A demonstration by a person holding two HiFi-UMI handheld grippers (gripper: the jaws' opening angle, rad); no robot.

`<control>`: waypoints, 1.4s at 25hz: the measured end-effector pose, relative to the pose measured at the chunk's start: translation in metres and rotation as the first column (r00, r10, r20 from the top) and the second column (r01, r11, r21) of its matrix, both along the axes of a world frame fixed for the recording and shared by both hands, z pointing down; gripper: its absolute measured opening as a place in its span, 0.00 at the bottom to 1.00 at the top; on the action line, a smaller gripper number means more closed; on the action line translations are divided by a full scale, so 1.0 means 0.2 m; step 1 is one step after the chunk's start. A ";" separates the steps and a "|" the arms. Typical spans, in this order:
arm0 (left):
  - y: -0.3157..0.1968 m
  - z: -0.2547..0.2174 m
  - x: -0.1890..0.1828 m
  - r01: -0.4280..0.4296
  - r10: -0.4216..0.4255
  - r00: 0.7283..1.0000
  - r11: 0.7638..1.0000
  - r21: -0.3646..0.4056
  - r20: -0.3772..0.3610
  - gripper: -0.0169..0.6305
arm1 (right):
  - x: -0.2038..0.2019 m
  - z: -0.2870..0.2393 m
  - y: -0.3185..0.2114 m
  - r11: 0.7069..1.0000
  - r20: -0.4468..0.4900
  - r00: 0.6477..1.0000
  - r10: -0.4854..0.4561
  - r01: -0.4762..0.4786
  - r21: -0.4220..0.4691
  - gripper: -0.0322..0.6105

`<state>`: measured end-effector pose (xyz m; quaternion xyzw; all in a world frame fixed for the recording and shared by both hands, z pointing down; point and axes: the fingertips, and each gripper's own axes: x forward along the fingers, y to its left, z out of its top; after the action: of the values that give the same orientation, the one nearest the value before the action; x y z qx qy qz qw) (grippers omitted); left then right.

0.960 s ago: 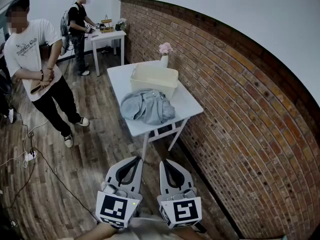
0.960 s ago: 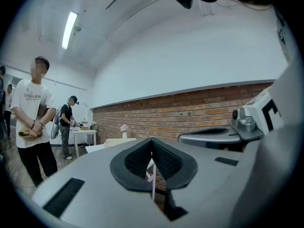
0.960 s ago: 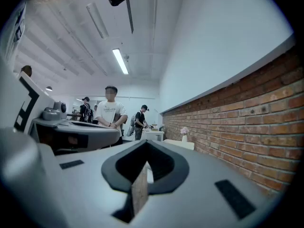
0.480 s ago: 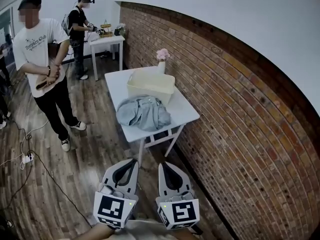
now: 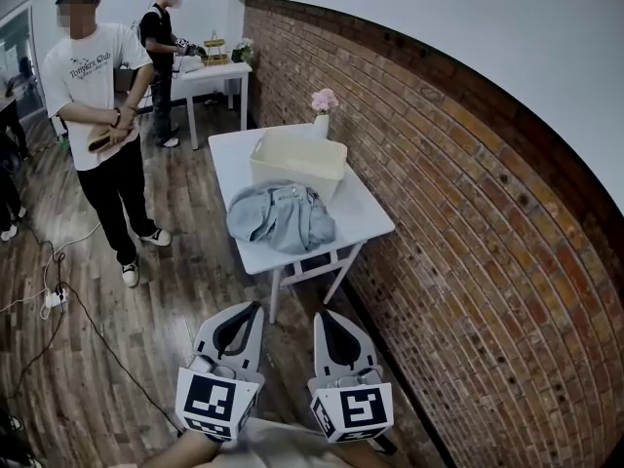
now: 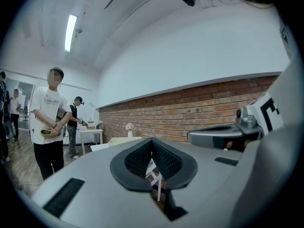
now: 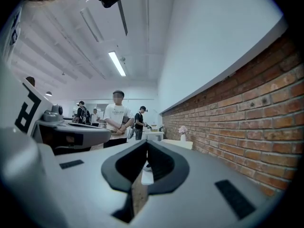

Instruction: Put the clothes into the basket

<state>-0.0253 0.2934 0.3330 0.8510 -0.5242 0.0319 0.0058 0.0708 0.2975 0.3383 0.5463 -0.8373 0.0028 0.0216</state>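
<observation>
You're on the approach: left gripper (image 5: 256,306) and right gripper (image 5: 321,315), jaws shut and empty, sit well short of the clothes (image 5: 281,217) at centre; close in, then open.

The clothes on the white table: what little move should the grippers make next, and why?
Probably carry the left gripper and right gripper forward toward the table. Both are shut and empty, well short of the grey clothes, which lie heaped in front of the basket, so nothing can be grasped from here.
</observation>
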 end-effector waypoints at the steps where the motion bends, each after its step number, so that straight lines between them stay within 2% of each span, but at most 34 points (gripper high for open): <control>1: -0.01 0.01 -0.01 0.007 -0.007 1.000 1.000 -0.005 0.000 0.04 | 0.00 0.00 -0.01 1.000 -0.003 1.000 -0.004 0.004 -0.001 0.06; 9: -0.09 0.02 -0.02 0.030 -0.030 1.000 0.999 -0.015 0.002 0.04 | 0.02 0.04 -0.08 1.000 -0.008 1.000 -0.016 0.016 -0.018 0.06; 19: -0.24 0.03 0.01 0.006 -0.006 1.000 1.000 -0.014 0.019 0.04 | 0.05 0.04 -0.23 1.000 -0.015 1.000 0.005 -0.005 -0.013 0.06; 26: -0.40 0.04 -0.01 -0.006 0.006 1.000 1.000 -0.012 0.012 0.04 | 0.01 0.01 -0.38 1.000 -0.041 0.999 0.004 -0.004 0.016 0.06; 35: -0.68 0.10 -0.06 -0.020 0.020 1.000 0.999 -0.041 0.000 0.04 | -0.04 0.06 -0.66 1.000 -0.057 0.998 0.015 -0.016 -0.004 0.06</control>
<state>-0.0369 0.1576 0.3528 0.8560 -0.5147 0.0429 0.0226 0.0632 0.1662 0.3496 0.5526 -0.8321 -0.0107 0.0464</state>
